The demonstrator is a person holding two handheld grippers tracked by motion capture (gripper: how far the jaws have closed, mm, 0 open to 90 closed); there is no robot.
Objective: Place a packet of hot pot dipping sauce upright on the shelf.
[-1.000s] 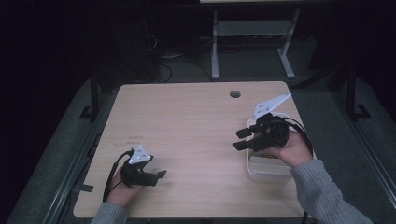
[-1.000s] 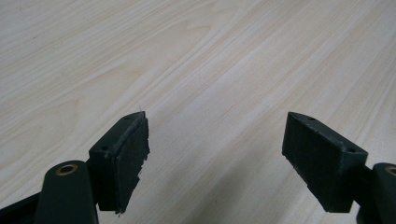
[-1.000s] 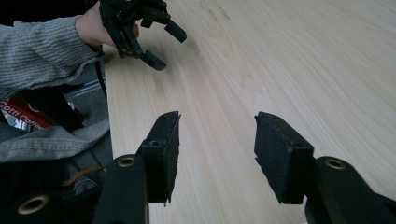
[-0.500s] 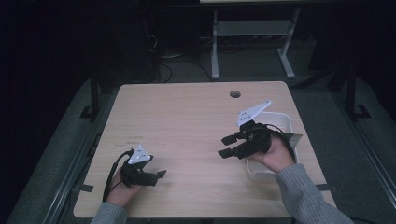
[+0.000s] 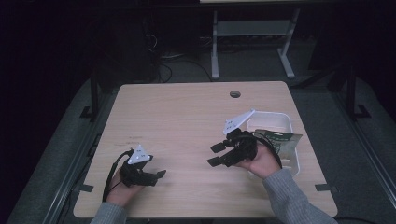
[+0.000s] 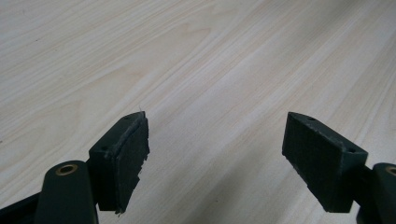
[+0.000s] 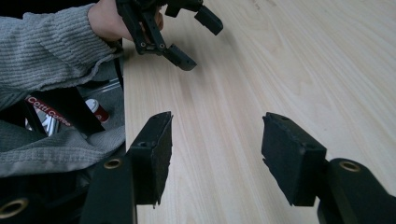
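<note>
A white bin [image 5: 272,116] stands at the right of the wooden table [image 5: 187,116], and a dark green packet [image 5: 281,141] leans inside it. My right gripper [image 5: 212,155] hovers just left of the bin, pointing left, its jaws open and empty; in the right gripper view [image 7: 217,140] there is bare wood between them. My left gripper [image 5: 159,177] rests near the front left corner, open and empty, and faces right. Plain tabletop lies between its jaws in the left gripper view [image 6: 215,140]. The right gripper view also catches the left gripper [image 7: 201,44], held by a hand in a grey sleeve.
A round cable hole [image 5: 235,94] sits near the table's far edge. A metal frame [image 5: 215,46] stands on the floor behind the table. Past the table's edge, the right gripper view shows a red-and-white can [image 7: 95,109] lower down.
My right gripper has moved from above the bin leftward and nearer over the table, uncovering the bin and its green packet. The left gripper has stayed put.
</note>
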